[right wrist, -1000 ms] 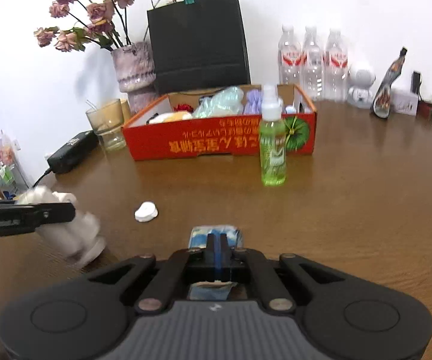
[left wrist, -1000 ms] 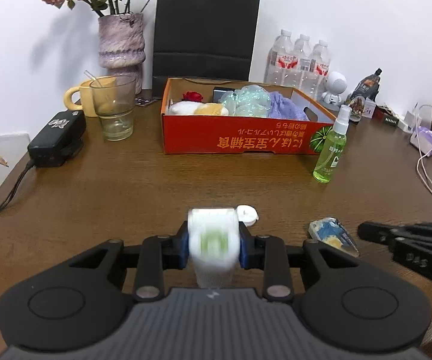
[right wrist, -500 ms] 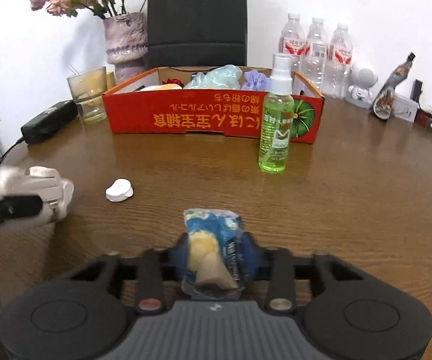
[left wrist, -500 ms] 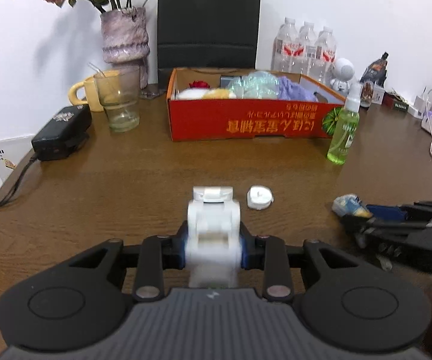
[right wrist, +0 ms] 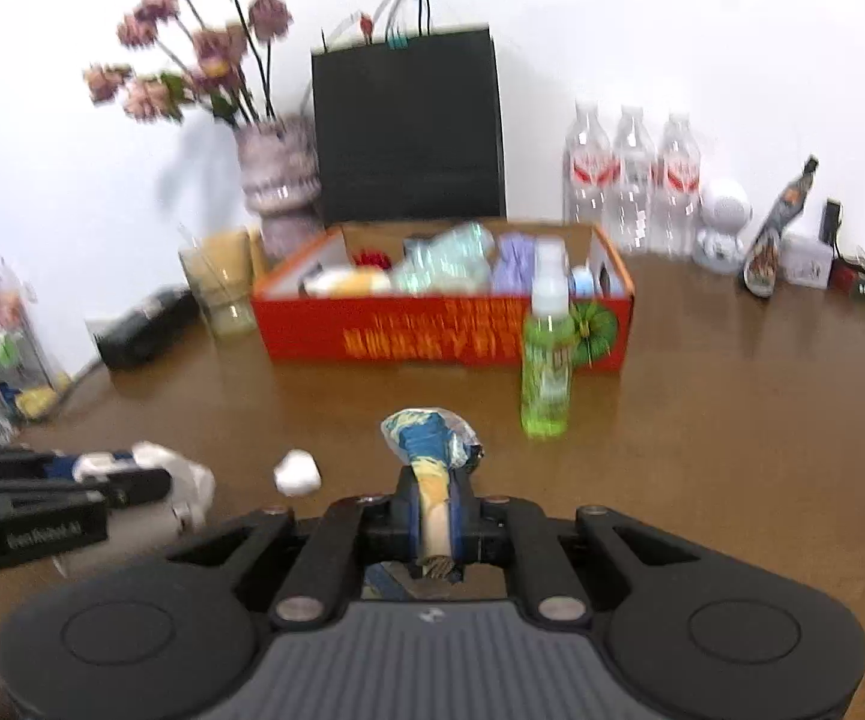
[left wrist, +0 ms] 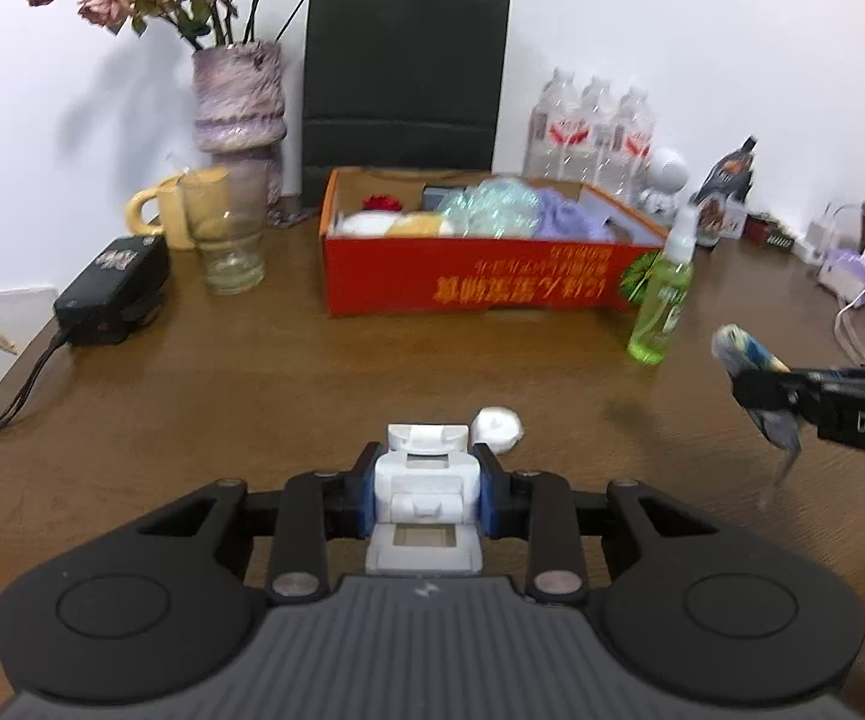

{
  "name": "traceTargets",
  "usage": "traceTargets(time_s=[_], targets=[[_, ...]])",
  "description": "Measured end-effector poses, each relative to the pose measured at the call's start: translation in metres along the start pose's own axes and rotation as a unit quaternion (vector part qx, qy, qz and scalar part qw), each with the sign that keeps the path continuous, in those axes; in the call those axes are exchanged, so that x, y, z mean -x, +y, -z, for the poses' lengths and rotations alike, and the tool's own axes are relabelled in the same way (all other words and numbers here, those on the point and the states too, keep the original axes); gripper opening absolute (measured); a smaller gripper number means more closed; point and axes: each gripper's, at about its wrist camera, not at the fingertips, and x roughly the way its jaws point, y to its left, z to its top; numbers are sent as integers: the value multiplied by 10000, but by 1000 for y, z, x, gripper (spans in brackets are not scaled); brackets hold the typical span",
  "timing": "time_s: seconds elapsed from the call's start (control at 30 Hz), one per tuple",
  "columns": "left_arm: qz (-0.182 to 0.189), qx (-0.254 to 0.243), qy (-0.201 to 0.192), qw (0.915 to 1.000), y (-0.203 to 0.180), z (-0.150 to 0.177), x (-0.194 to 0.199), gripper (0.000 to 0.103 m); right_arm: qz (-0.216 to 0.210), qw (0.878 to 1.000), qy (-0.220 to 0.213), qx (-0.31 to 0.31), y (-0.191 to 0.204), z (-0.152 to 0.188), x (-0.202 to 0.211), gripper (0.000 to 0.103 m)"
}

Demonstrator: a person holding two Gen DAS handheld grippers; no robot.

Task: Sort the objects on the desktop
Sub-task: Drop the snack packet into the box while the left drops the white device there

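My left gripper (left wrist: 426, 501) is shut on a white plastic toy (left wrist: 426, 504) and holds it above the brown table. It also shows at the left of the right wrist view (right wrist: 132, 480). My right gripper (right wrist: 435, 516) is shut on a blue and yellow snack packet (right wrist: 432, 444), lifted off the table; the packet also shows at the right of the left wrist view (left wrist: 744, 360). A red cardboard box (left wrist: 480, 288) (right wrist: 432, 330) holding several soft items stands at the back. A green spray bottle (left wrist: 663, 300) (right wrist: 546, 360) stands at the box's right front corner. A small white cap (left wrist: 495, 427) (right wrist: 297, 473) lies on the table.
A glass (left wrist: 231, 240), a yellow mug (left wrist: 162, 219), a vase of dried flowers (left wrist: 240, 120) and a black adapter with cable (left wrist: 114, 288) stand at the back left. A black paper bag (left wrist: 402, 90), water bottles (left wrist: 594, 132), a white figurine (left wrist: 666, 177) and cables stand behind and right.
Both grippers have risen off the table with their objects. The right gripper has lifted the snack packet higher and moved it forward toward the box.
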Motion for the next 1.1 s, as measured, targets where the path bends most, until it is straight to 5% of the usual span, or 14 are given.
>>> traceTargets(time_s=[0.3, 0.43, 0.5, 0.57, 0.6, 0.63, 0.8, 0.9, 1.1], targets=[[-50, -276, 373, 9989, 0, 29, -15, 32, -207, 9998, -29, -64, -2, -9, 10, 8], [4, -356, 475, 9982, -1, 30, -28, 62, -219, 9996, 176, -32, 1, 1, -2, 9], [20, -310, 511, 9982, 1, 25, -36, 64, -225, 9995, 239, -19, 2, 3, -8, 9], [100, -289, 598, 9977, 1, 21, -43, 56, -189, 9993, 309, 8, 1, 2, -15, 9], [155, -284, 652, 9973, 1, 19, -47, 33, -162, 9992, 355, 5, 0, 2, -18, 9], [177, -307, 690, 9970, 1, 18, -49, 30, -135, 9991, 401, 1, -1, 1, -21, 9], [103, -290, 545, 9980, -3, 13, -36, 30, -220, 9995, 224, -3, -2, -7, -8, 9], [469, -157, 441, 9978, 4, -15, -30, 30, -340, 9994, -50, 58, -3, -25, 12, 8], [846, 189, 394, 9955, 16, -111, -57, 30, -236, 9966, -770, 152, -22, -125, 34, 8]])
